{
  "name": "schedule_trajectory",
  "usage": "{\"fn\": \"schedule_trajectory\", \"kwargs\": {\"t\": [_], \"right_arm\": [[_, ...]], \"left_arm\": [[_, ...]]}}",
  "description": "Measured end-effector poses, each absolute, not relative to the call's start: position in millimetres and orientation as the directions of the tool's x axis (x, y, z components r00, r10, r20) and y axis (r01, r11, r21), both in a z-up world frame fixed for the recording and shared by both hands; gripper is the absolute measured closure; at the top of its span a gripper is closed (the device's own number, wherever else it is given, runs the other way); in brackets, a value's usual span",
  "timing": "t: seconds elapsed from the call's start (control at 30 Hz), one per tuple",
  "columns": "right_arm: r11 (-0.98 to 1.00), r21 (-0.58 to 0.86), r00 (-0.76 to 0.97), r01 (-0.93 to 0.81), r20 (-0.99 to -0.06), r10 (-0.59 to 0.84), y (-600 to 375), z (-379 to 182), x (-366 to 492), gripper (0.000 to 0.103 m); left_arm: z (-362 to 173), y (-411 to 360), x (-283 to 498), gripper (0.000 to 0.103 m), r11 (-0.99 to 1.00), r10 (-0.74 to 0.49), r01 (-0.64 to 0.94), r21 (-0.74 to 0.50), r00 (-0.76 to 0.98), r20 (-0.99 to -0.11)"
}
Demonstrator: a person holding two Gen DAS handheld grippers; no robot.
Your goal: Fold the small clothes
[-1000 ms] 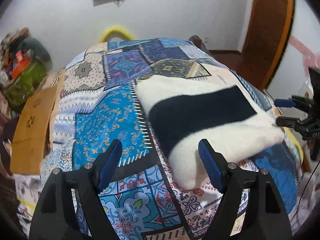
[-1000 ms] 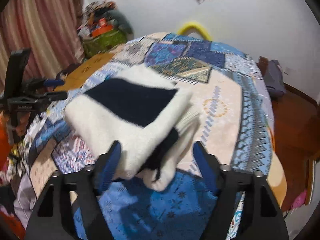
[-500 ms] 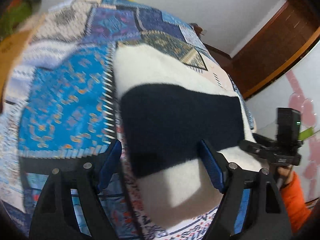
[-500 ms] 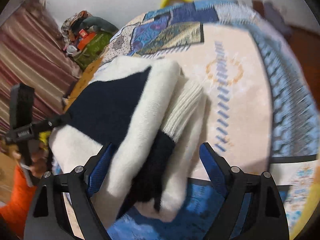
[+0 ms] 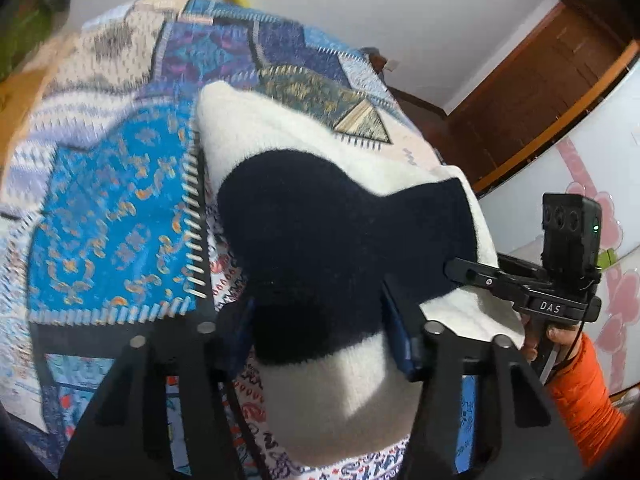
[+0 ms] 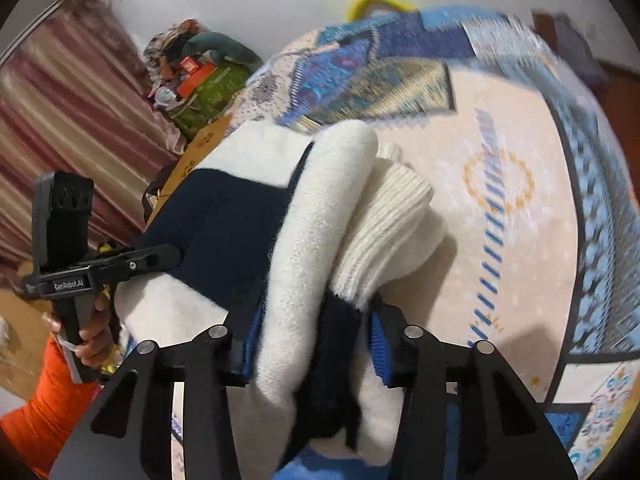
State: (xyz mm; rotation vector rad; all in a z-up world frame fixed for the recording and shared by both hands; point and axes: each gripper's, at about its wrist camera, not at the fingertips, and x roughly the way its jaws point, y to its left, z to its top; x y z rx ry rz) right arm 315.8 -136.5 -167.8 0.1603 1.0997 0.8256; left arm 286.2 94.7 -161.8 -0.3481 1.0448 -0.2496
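Left gripper has just closed onto the folded white-and-navy sweater at its 9 o'clock end; right gripper likewise clamps the 3 o'clock end. The sweater lies on the patchwork bedspread. Lift both ends level, in step.

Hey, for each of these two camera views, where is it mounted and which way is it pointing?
Left wrist: rides the left gripper, looking down along its jaws, closed on the folded sweater; the right gripper and orange sleeve show.
Right wrist: rides the right gripper, clamping the sweater's layered end; the left gripper and hand show.
Shared: sweater, patchwork cover.
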Motion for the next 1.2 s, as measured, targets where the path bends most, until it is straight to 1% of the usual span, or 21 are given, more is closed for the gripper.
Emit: {"fn": "schedule_trajectory", "kwargs": {"t": [0.1, 0.23, 0.37, 0.4, 0.43, 0.47, 0.53, 0.57, 0.63, 0.67, 0.73, 0.87, 0.93, 1.07, 1.13, 1.2], "right_arm": [[0.678, 0.487, 0.21, -0.55, -0.705, 0.677, -120, -149, 309, 0.064], [0.641, 0.451, 0.236, -0.621, -0.672, 0.702, -91, -118, 298, 0.064], [0.593, 0.462, 0.227, -0.659, -0.63, 0.743, -61, -100, 294, 0.064], [0.587, 0.463, 0.223, -0.664, -0.627, 0.746, -56, -101, 294, 0.064], [0.578, 0.466, 0.213, -0.67, -0.625, 0.751, -45, -102, 294, 0.064], [0.57, 0.469, 0.203, -0.675, -0.625, 0.754, -37, -106, 295, 0.064], [0.543, 0.484, 0.152, -0.687, -0.635, 0.758, -14, -119, 296, 0.065], [0.548, 0.465, 0.143, -0.695, -0.658, 0.739, -3, -127, 295, 0.065], [0.584, 0.362, 0.185, -0.727, -0.715, 0.674, 18, -141, 290, 0.066], [0.591, 0.342, 0.193, -0.73, -0.726, 0.659, 20, -149, 291, 0.065], [0.6, 0.371, 0.185, -0.709, -0.723, 0.666, 13, -156, 299, 0.065], [0.629, 0.389, 0.184, -0.674, -0.736, 0.652, -4, -165, 317, 0.065], [0.636, 0.4, 0.175, -0.66, -0.741, 0.648, -7, -172, 322, 0.065], [0.647, 0.4, 0.172, -0.65, -0.751, 0.637, -14, -184, 322, 0.061], [0.647, 0.422, 0.164, -0.635, -0.745, 0.647, -19, -188, 324, 0.058], [0.648, 0.428, 0.162, -0.63, -0.744, 0.649, -23, -187, 323, 0.054]], "left_arm": [[-131, 104, 271, 0.057, 0.935, -0.323, 0.054, -0.352, 0.544, -0.775], [-95, 131, 252, 0.058, 0.943, -0.284, 0.041, -0.329, 0.61, -0.74], [-73, 166, 236, 0.058, 0.951, -0.235, 0.006, -0.31, 0.666, -0.708], [-72, 173, 233, 0.062, 0.949, -0.233, 0.0, -0.315, 0.674, -0.701], [-71, 179, 230, 0.07, 0.943, -0.247, 0.007, -0.331, 0.68, -0.69], [-71, 187, 228, 0.078, 0.929, -0.288, 0.026, -0.368, 0.676, -0.679], [-78, 194, 226, 0.078, 0.929, -0.288, 0.022, -0.37, 0.67, -0.684], [-90, 196, 228, 0.078, 0.942, -0.253, 0.001, -0.335, 0.656, -0.711], [-115, 201, 232, 0.078, 0.946, -0.228, -0.047, -0.322, 0.611, -0.758], [-128, 205, 234, 0.078, 0.941, -0.23, -0.068, -0.332, 0.593, -0.772], [-144, 210, 238, 0.078, 0.935, -0.228, -0.095, -0.341, 0.575, -0.786], [-171, 213, 242, 0.078, 0.949, -0.182, -0.117, -0.292, 0.551, -0.814], [-176, 209, 244, 0.078, 0.953, -0.177, -0.109, -0.282, 0.556, -0.812], [-183, 195, 249, 0.077, 0.965, -0.153, -0.096, -0.244, 0.551, -0.82], [-191, 186, 252, 0.077, 0.974, -0.124, -0.091, -0.206, 0.548, -0.827], [-192, 179, 253, 0.077, 0.984, -0.082, -0.088, -0.155, 0.554, -0.829]]}}
